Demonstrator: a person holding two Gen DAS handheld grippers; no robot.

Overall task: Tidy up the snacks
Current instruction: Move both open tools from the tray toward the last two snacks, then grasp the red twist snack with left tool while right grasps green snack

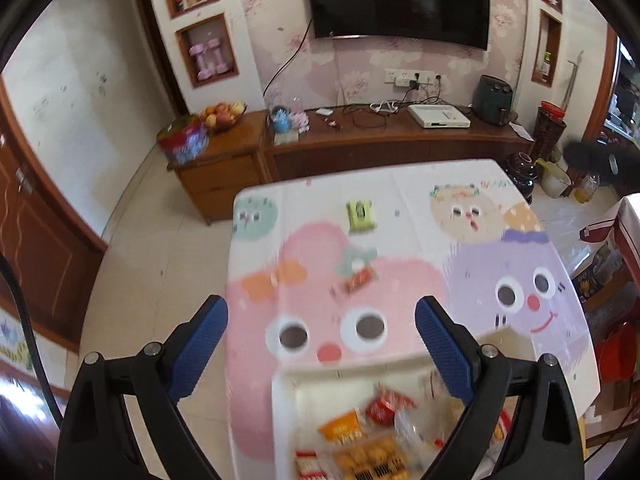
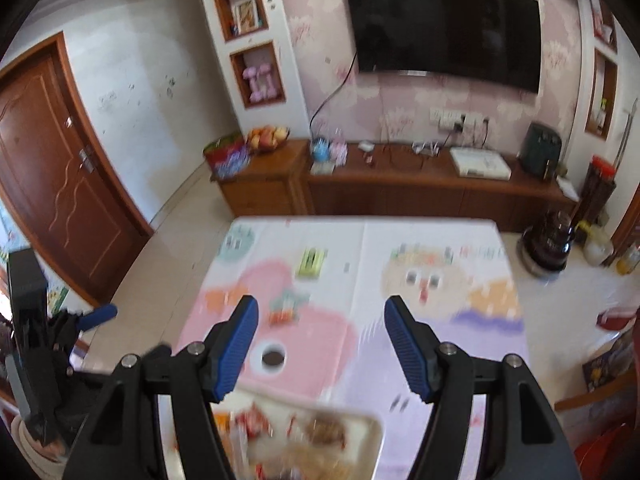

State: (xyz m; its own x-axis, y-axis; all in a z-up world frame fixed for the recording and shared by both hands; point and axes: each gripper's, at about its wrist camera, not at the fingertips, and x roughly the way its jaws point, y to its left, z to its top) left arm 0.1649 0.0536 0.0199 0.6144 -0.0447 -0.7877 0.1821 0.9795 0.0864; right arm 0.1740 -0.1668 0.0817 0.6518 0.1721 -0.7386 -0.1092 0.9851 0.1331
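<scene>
A living room fills the background: a dark television (image 1: 400, 0) on flowered wallpaper at the top of the frame, and below it a long wooden cabinet (image 1: 384, 140) carrying a fruit bowl (image 1: 222, 114), cables and a white box. Nearer, centre frame, the tabletop (image 1: 400, 184) wears a cartoon-printed cloth with pink and lilac faces.

At the bottom of the left wrist view sits a white tray (image 1: 288, 384), already loaded with blurred orange and red snack packets (image 1: 344, 428). Two snacks lie loose on the cloth: a green packet (image 1: 361, 215) near the far edge, upper centre, and a small red-orange packet (image 1: 358, 280) mid-table, well apart from the tray.

The left gripper (image 1: 321, 316) hangs above the tabletop, blue fingers (image 1: 200, 344) spread wide, nothing between them, touching nothing. The right gripper (image 2: 321, 316) shows the same: fingers (image 2: 236, 348) parted about halfway, empty, over the cloth, with the tray's corner (image 2: 372, 420) just below. The left gripper also appears at the left edge of the right wrist view. Nothing blocks the way to either loose packet.
</scene>
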